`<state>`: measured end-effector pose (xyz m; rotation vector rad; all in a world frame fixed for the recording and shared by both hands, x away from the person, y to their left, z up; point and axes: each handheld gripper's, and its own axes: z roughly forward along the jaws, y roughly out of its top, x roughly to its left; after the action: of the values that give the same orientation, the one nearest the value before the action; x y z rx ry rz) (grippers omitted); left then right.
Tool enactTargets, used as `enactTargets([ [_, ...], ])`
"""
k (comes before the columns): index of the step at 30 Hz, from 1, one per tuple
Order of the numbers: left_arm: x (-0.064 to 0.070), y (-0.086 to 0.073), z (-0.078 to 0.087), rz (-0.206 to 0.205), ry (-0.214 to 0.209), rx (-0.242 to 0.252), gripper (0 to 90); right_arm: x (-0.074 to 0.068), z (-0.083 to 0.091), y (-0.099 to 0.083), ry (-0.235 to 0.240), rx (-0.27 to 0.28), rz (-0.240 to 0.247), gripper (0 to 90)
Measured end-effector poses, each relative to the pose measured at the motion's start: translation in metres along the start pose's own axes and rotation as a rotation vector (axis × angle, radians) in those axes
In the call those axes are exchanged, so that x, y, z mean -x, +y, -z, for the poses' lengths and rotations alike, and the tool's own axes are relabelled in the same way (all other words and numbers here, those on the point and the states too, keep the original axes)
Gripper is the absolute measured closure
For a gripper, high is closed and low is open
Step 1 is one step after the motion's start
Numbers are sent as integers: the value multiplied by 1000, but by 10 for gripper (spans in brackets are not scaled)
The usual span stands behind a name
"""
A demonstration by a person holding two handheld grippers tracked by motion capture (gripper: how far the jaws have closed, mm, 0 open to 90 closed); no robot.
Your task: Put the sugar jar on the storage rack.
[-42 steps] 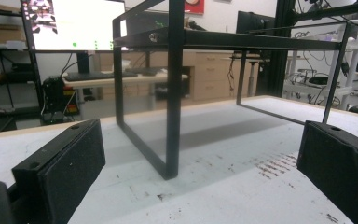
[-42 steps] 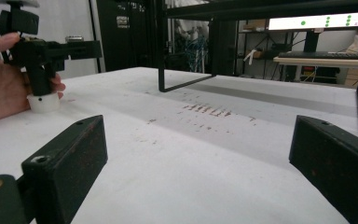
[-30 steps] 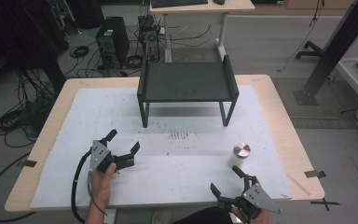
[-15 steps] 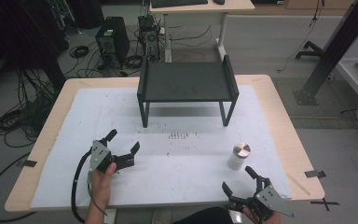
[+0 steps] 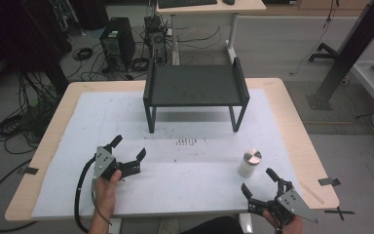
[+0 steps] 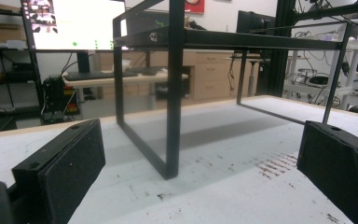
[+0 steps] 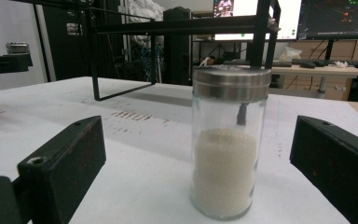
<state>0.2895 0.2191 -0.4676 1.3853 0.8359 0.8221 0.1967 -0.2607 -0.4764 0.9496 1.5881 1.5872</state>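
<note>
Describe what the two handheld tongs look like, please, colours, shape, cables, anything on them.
Both tongs, left and right, are black with two blocky, foam-like jaw pads. Each carries a grey three-cornered plate on top. A black cable trails from the left one. No sleeves show.

- The white mat (image 5: pixel 185 165) lay flat and bare between the two grippers, so a hand could slide across there.
- A glass jar (image 5: pixel 249 163) with a metal lid stood upright just ahead of the right gripper (image 5: pixel 263 187), whose jaws were spread wide. The jar lined up with the gap between them but was not inside it yet.
- There was free room on both sides of the jar.
- A black stand (image 5: pixel 195 87) stood at the far middle of the table. Its thin legs blocked the way at the corners.
- Under its top there was an open space.
- The left gripper (image 5: pixel 126 148), jaws apart, faced the stand's near leg (image 6: pixel 175 93), with bare mat between.
</note>
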Motion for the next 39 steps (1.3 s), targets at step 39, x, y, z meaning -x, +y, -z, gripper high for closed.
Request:
enactTargets([
  [39, 0, 0, 0, 3, -1, -1, 13, 18, -44, -5, -7, -20, 19, 14],
])
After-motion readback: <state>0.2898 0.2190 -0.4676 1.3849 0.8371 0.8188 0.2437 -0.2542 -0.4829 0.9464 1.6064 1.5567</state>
